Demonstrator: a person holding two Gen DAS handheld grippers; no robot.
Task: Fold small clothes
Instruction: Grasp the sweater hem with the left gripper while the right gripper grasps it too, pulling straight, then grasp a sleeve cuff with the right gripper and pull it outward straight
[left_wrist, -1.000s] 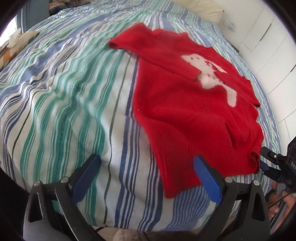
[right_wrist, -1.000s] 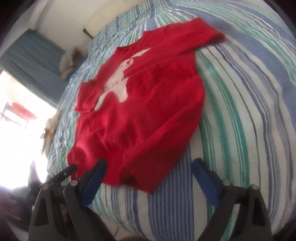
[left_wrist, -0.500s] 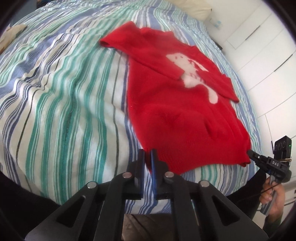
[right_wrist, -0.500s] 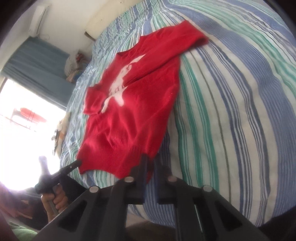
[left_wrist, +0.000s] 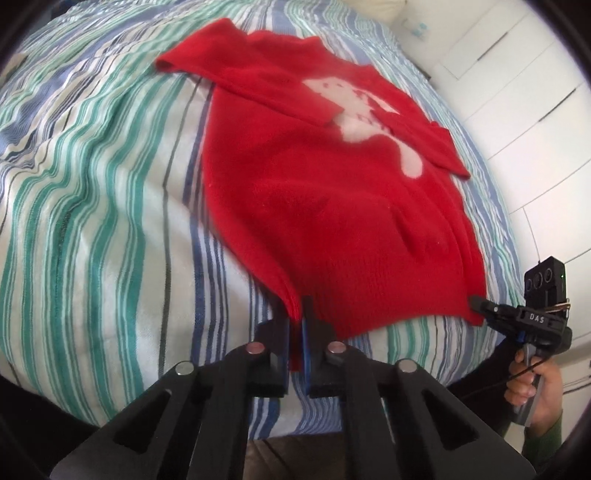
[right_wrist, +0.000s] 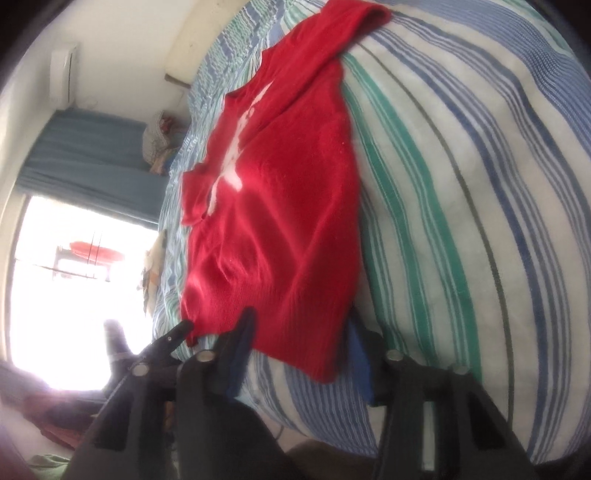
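Red knitted sweater (left_wrist: 325, 206) with a white motif (left_wrist: 364, 114) on the chest, lying face up and mostly flat on a bed cover striped in blue, green and white. Both sleeves are folded inward across the chest, partly covering the motif. The hem faces the cameras; 1 hem corner is lifted and pinched, with shallow wrinkles nearby.

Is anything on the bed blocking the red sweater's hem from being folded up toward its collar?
Nothing visible does. The red knitted sweater lies flat on the striped bedspread, sleeves folded across its chest. The left gripper is shut on a hem corner; the right gripper's jaws are opening around the other corner.
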